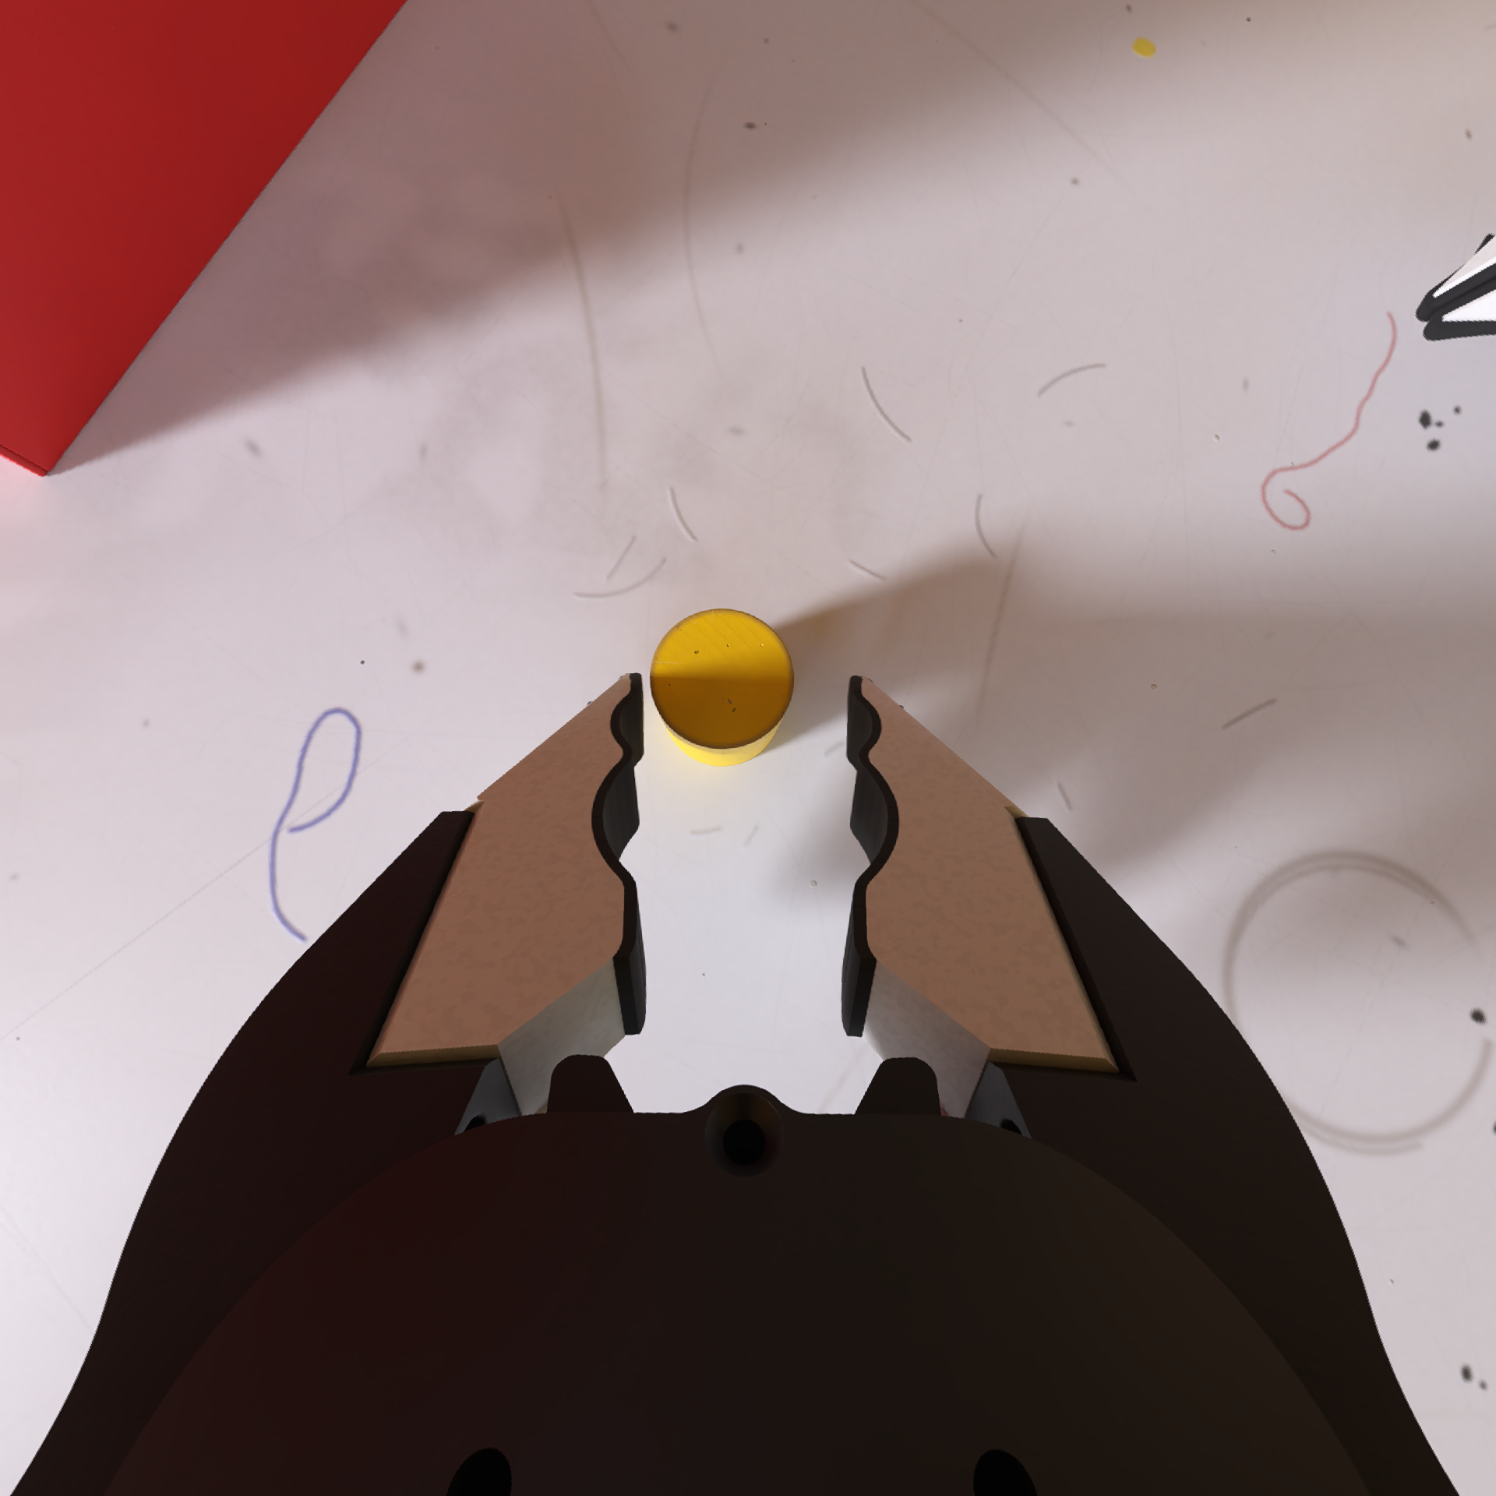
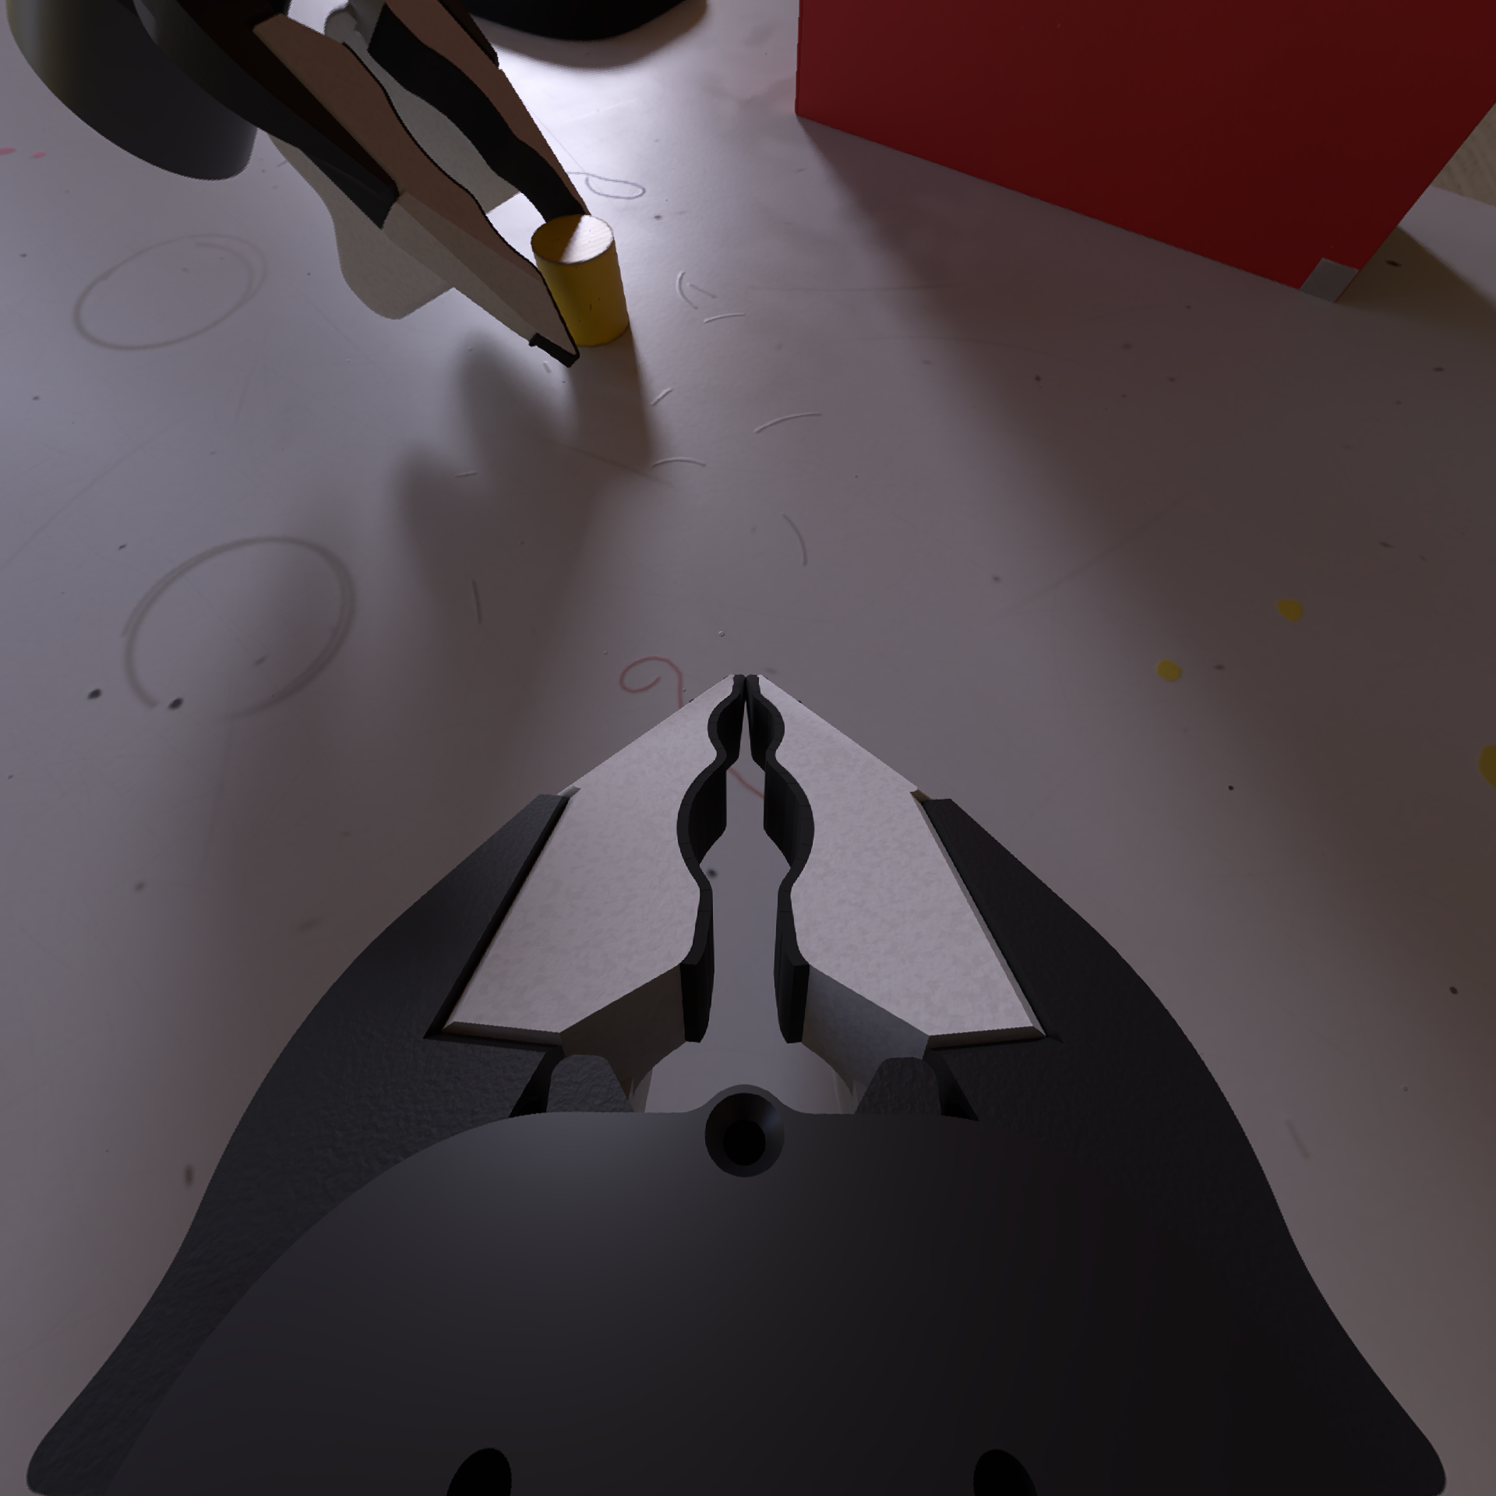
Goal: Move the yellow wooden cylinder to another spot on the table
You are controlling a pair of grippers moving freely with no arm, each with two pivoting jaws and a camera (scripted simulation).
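The yellow wooden cylinder (image 1: 720,688) stands upright on the white table (image 1: 1052,243). My left gripper (image 1: 745,684) is open, and its fingertips sit on either side of the cylinder, which is close to the left fingertip (image 1: 627,712). The right wrist view shows the same: the cylinder (image 2: 591,283) stands between the left gripper's (image 2: 571,283) two fingers near the table surface. My right gripper (image 2: 743,680) is shut and empty, low over the table and well short of the cylinder. Its tip shows at the right edge of the left wrist view (image 1: 1465,299).
A big red box (image 1: 121,202) stands beyond the cylinder to the left; in the right wrist view the red box (image 2: 1133,121) is at the far right. The table (image 2: 1052,526) bears pen scribbles, ring marks and paint spots.
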